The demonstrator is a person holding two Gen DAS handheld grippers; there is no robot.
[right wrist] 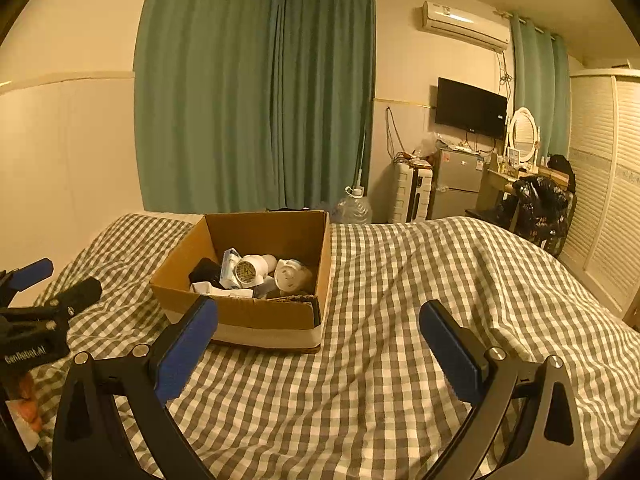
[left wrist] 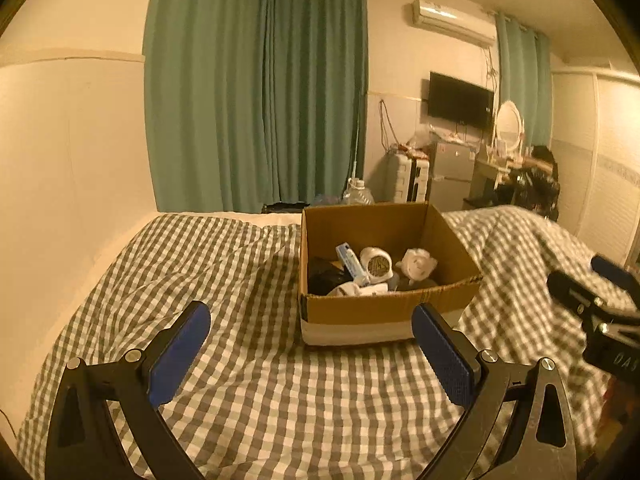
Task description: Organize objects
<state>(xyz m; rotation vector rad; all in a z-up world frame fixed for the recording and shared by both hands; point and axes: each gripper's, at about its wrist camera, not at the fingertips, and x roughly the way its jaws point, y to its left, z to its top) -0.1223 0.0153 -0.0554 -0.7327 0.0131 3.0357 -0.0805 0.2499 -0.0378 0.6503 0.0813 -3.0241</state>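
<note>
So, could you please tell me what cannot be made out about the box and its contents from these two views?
- Cardboard box: its near wall hides the lowest contents in both views.
- Dark item in the box: too shadowed to identify.
- Label on the white round container: too small to read.
- Right hand-held gripper: blurred and cut off by the left view's edge.

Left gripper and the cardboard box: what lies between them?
Only bare checkered bedcover lies between the open left gripper and the cardboard box; the left wrist view shows it.
</note>
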